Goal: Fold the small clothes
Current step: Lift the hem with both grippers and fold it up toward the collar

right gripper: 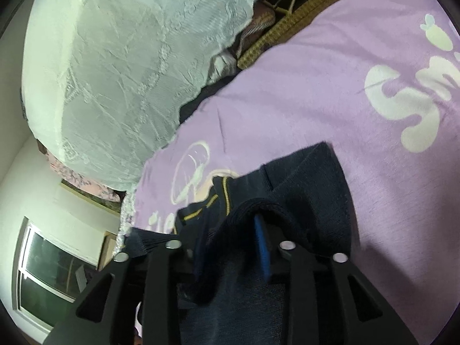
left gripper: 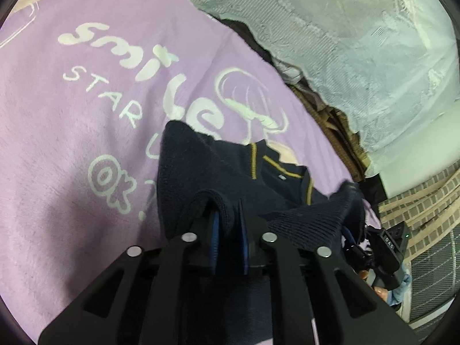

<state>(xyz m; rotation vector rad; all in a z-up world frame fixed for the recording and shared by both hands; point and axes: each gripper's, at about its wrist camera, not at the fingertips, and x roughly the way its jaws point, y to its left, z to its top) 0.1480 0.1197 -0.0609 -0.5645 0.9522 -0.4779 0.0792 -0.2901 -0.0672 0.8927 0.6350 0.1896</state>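
Left wrist view: the left gripper (left gripper: 228, 224) points down at a navy knit garment (left gripper: 218, 172) with yellow trim, lying on a lilac blanket (left gripper: 72, 115) printed with white lettering. A fold of the navy knit sits between the blue pads (left gripper: 214, 238); the fingers stand slightly apart with the cloth draped over them, and whether they press on it cannot be told. To the far right hangs a white lace cloth (left gripper: 359, 57).

Right wrist view: the right gripper (right gripper: 230, 241) meets the same navy knit garment (right gripper: 310, 178) on the lilac blanket (right gripper: 316, 72). Its fingers stand apart, a loose fold looped over one blue pad (right gripper: 261, 244). The white lace cloth (right gripper: 129, 72) lies far left, a window (right gripper: 49, 273) near left.
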